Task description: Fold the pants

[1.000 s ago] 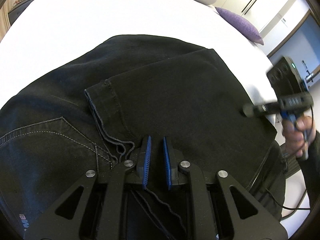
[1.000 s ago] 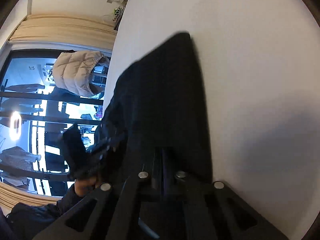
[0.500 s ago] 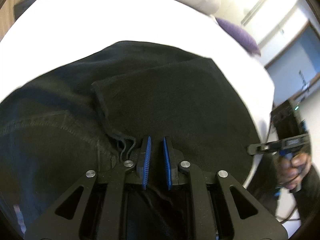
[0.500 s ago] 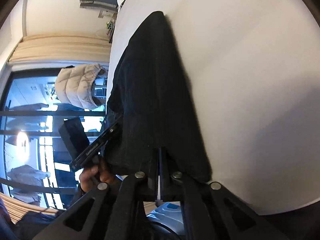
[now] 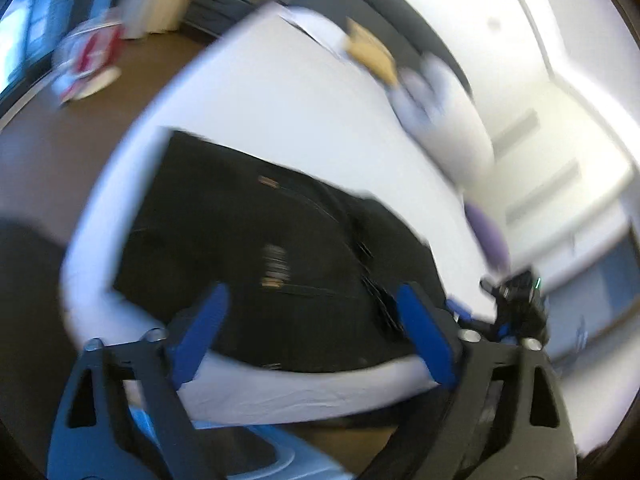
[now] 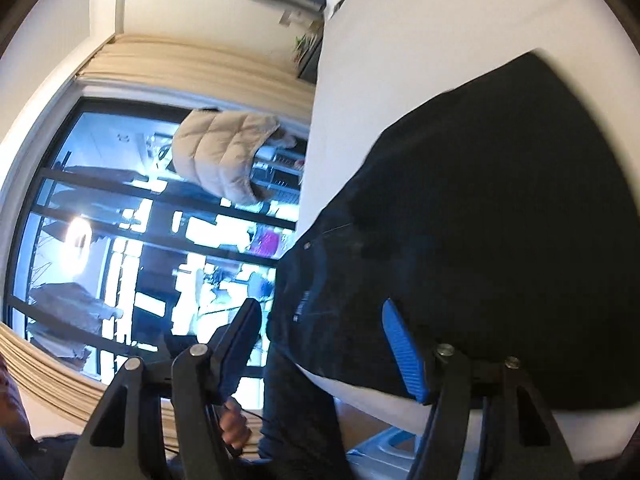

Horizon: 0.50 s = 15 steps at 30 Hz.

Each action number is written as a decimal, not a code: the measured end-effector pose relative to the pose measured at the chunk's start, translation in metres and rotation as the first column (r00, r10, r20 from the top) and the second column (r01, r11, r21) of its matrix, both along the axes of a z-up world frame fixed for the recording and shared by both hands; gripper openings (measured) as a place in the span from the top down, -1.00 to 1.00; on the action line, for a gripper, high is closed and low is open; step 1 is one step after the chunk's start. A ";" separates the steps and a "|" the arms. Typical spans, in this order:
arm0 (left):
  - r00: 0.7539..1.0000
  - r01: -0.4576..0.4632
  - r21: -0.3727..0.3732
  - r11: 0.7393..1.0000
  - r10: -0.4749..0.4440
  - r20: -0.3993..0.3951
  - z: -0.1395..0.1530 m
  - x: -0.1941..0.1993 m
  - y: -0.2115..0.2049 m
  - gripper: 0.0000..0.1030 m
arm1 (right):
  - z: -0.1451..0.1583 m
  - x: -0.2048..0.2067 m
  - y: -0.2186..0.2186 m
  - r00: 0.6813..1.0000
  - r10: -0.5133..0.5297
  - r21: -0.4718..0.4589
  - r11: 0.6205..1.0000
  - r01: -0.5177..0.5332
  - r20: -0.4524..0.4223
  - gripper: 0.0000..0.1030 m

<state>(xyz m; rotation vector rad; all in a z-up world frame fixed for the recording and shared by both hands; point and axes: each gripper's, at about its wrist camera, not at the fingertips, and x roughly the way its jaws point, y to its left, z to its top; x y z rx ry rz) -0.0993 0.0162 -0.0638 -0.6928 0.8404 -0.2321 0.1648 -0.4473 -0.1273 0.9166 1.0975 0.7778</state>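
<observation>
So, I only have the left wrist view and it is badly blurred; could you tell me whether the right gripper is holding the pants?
Observer: No. The right gripper is open, its jaws wide apart and clamping no cloth.
Operator: Thank you. Do the pants lie wholly on the bed?
Observer: Not quite. In the right wrist view the pants lie on the white bed, but the end with the rivet sticks out past its edge.
Operator: And what lies beyond that edge, please?
Observer: A beige puffer jacket hangs in front of a large window.
</observation>
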 end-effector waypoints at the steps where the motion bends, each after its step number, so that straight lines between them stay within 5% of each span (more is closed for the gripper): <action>1: 0.999 -0.044 -0.034 0.998 0.043 -0.024 -0.007 -0.008 0.015 -0.72 | -0.002 0.006 0.011 1.000 0.012 0.004 1.000 -0.012 -0.005 -0.29; 5: 0.978 -0.195 -0.234 0.952 0.171 -0.118 -0.044 -0.028 0.059 -0.72 | -0.006 0.027 0.047 0.998 0.064 0.023 0.998 -0.064 -0.018 -0.29; 15: 0.949 -0.304 -0.447 0.841 0.226 -0.220 -0.110 -0.018 0.087 -0.69 | -0.010 0.048 0.087 0.992 0.119 0.062 0.991 -0.117 -0.035 -0.25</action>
